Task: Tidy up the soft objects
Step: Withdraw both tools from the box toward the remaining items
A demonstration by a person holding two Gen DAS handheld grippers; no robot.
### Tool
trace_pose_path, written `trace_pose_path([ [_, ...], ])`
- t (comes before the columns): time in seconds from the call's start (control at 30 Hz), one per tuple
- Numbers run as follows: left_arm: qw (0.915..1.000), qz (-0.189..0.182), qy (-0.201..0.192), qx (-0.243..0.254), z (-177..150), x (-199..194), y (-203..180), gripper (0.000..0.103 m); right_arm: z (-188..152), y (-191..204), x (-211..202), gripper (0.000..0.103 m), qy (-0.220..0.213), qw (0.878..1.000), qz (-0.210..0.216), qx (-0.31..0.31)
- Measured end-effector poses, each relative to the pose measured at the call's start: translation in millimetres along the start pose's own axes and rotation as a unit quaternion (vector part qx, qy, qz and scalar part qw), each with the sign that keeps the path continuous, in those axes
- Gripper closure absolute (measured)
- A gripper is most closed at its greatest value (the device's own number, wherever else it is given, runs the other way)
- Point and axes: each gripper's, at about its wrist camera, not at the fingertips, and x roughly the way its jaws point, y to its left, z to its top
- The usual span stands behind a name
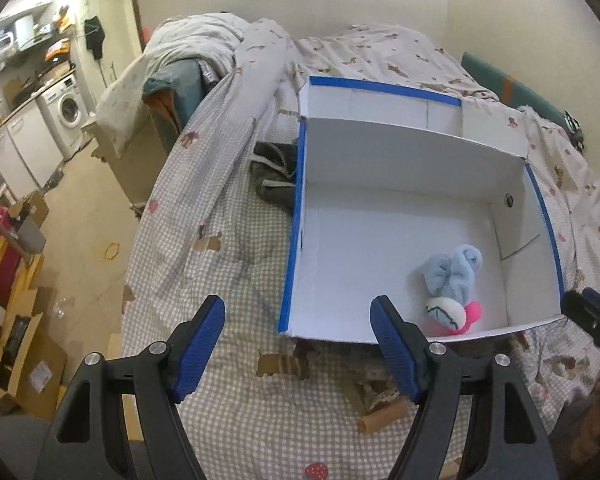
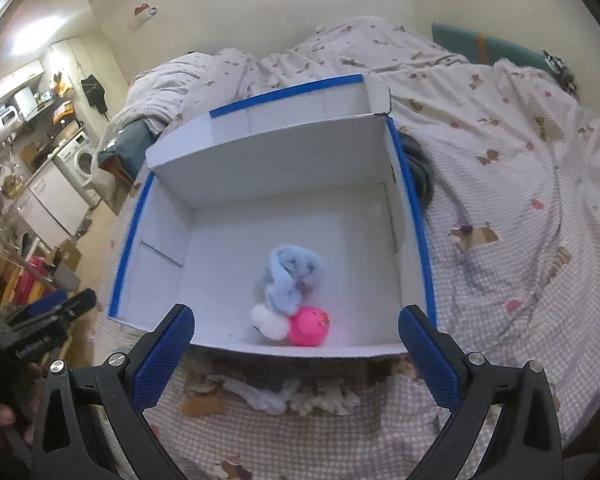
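Note:
A white cardboard box with blue tape on its edges (image 1: 296, 216) (image 2: 412, 208) stands open on the bed. Inside, near its front wall, lie a light blue fluffy sock bundle (image 1: 456, 268) (image 2: 290, 276), a white soft ball (image 1: 446, 312) (image 2: 268, 322) and a pink soft ball (image 1: 474, 314) (image 2: 310, 326), all touching. My left gripper (image 1: 300, 344) is open and empty, over the bedsheet at the box's front left corner. My right gripper (image 2: 296, 352) is open and empty, just in front of the box's front wall. Crumpled soft items (image 2: 268, 396) lie on the sheet under it.
A dark grey-green garment (image 1: 272, 172) lies on the bed beside the box's left wall. A rumpled duvet (image 1: 340, 52) covers the far end of the bed. Left of the bed are the floor, cardboard boxes (image 1: 20, 360) and a washing machine (image 1: 66, 110).

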Motion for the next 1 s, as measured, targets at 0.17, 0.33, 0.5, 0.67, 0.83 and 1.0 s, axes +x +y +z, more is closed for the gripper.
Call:
trace_pose_path([
  [0.17, 0.9998, -0.003, 0.014, -0.017, -10.0, 8.4, 5.0, 0.03, -12.1, 2.1, 5.3, 0.0, 0.008, 1.0, 0.007, -0.005],
  [0.33, 0.9995, -0.019, 0.022, -0.015, -18.2, 22.5, 2.9, 0.03, -18.5, 7.9, 10.8, 0.0, 0.0, 0.999, -0.015, -0.031],
  [0.5, 0.9999, -0.011, -0.011, 0.006, -17.9, 17.7, -8.8, 0.03, -20.1, 11.5, 20.1, 0.0, 0.005, 0.999, -0.008, -0.042],
  [0.67, 0.9985, 0.002, -0.032, 0.044, -20.1, 10.4, -22.9, 0.03, -20.8, 8.8, 26.3, 0.0, 0.011, 0.999, -0.018, -0.036],
  [0.83, 0.9996, -0.02, 0.012, 0.014, -19.9, 23.0, -15.2, 0.03, -21.7, 0.3, 29.4, 0.0, 0.02, 0.999, -0.02, -0.025],
  [1.0, 0.9976, -0.018, 0.058, -0.033, -24.8, 40.8, 4.9, 0.03, -25.1, -16.5, 30.0, 0.0, 0.031, 0.999, -0.03, -0.008],
])
